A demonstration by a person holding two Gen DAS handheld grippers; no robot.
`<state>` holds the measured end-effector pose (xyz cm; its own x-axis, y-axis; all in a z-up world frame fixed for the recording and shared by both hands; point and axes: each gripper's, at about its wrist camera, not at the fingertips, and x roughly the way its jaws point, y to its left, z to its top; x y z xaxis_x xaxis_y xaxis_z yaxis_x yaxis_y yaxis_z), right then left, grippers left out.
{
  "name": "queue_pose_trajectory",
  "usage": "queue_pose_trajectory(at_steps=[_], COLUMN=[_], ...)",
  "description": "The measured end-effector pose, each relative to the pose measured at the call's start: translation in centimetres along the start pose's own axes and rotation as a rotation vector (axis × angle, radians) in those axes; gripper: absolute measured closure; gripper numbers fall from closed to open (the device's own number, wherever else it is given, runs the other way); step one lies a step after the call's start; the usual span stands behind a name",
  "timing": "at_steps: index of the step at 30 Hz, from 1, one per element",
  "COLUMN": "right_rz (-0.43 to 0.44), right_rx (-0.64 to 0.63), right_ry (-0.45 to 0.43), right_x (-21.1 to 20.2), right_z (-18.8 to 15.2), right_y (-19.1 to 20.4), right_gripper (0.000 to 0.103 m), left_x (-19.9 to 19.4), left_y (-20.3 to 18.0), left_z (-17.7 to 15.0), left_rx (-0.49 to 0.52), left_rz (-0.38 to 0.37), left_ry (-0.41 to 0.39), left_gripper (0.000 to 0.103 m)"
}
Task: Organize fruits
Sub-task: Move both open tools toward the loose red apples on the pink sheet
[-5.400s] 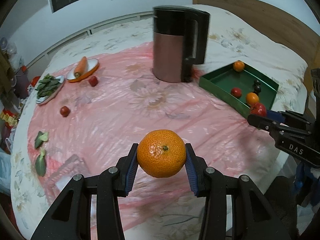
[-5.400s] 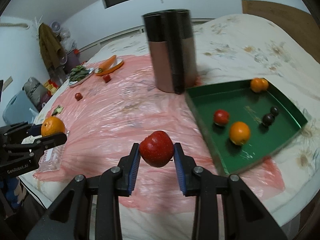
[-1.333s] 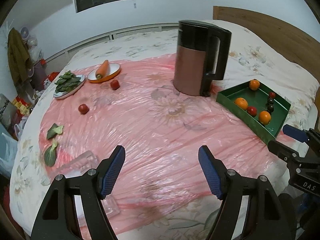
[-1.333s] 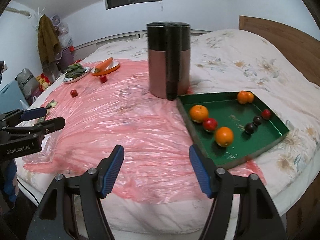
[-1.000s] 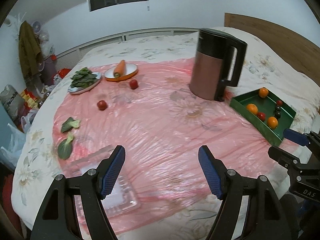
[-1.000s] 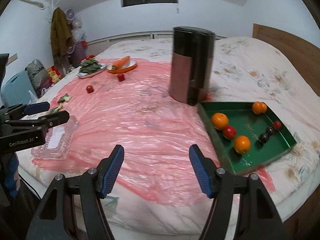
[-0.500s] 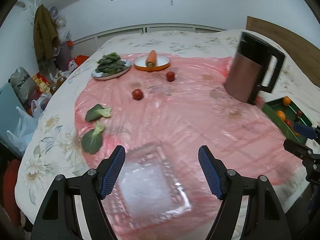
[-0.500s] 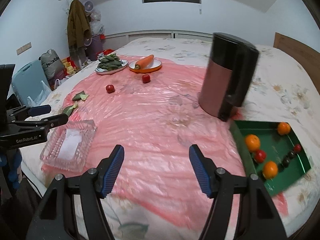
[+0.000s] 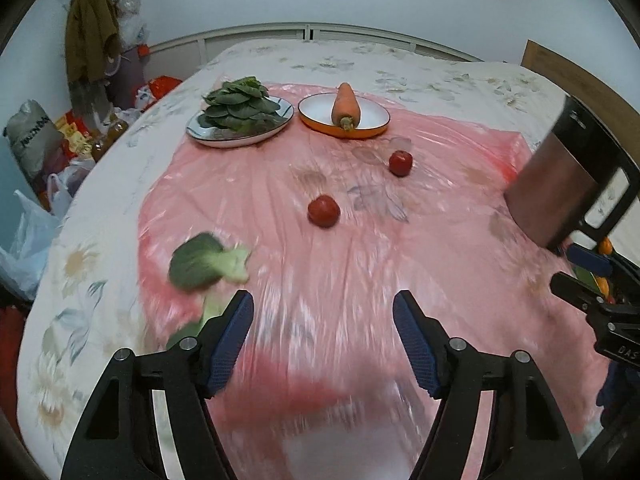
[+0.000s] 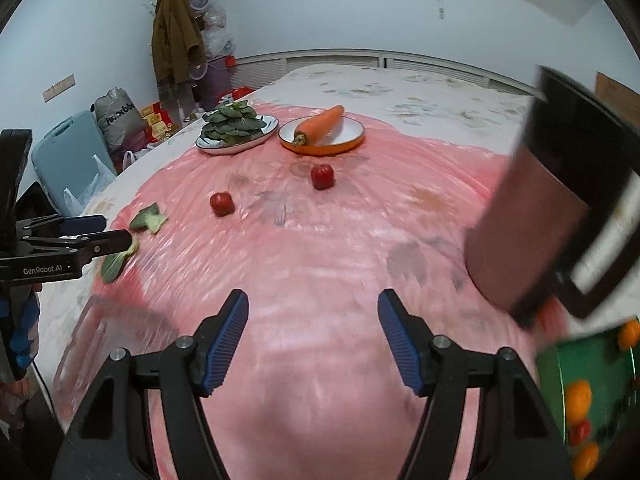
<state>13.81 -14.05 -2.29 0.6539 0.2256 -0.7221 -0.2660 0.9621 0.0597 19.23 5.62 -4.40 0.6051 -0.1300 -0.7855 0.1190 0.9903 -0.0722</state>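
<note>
Both grippers have swung away from the green tray [image 10: 560,354] since the earlier views, where one carried an orange and the other a red fruit; those now lie in the tray with the other oranges, at the right wrist view's lower right edge. Neither gripper carries anything now. The left gripper [image 9: 323,334] has just narrowed a little yet its jaws stand apart with only the pink plastic sheet [image 9: 360,264] between them, and the right gripper [image 10: 313,334] stands wide and bare too.

Two red fruits are left on the sheet, which covers a bed. The nearer red fruit [image 9: 323,211] lies almost straight ahead of the left gripper, beyond its fingertips, with a loose green leaf [image 9: 204,259] off to its left. The farther red fruit [image 9: 400,163] sits just in front of the orange-rimmed plate [image 9: 372,130] that bears a carrot [image 9: 345,106]. From the right wrist view that farther fruit is ahead and the nearer one lies leftward (so each hand seems to have its own target). Both are round, so no long axis matters. The kettle [image 10: 556,216] stands close on the right
</note>
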Motion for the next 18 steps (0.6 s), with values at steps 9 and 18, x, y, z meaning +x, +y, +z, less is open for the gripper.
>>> queue_pose_trajectory(at_steps=[9,18], right_rz=[0.044,0.064], right_rx=[-0.037,-0.023], right_ry=[0.012,0.043], right_x=[8.2,16.0], right_z=[5.7,9.4], right_y=[-1.0,-2.3], right_gripper=[0.029,0.040], left_x=[7.4,11.9], left_y=[0.2,0.5], left_z=[4.0,5.1], left_rx=[0.075,0.111], left_rz=[-0.040,-0.057], left_ry=[0.072,0.106], left_gripper=[0.052,0.065])
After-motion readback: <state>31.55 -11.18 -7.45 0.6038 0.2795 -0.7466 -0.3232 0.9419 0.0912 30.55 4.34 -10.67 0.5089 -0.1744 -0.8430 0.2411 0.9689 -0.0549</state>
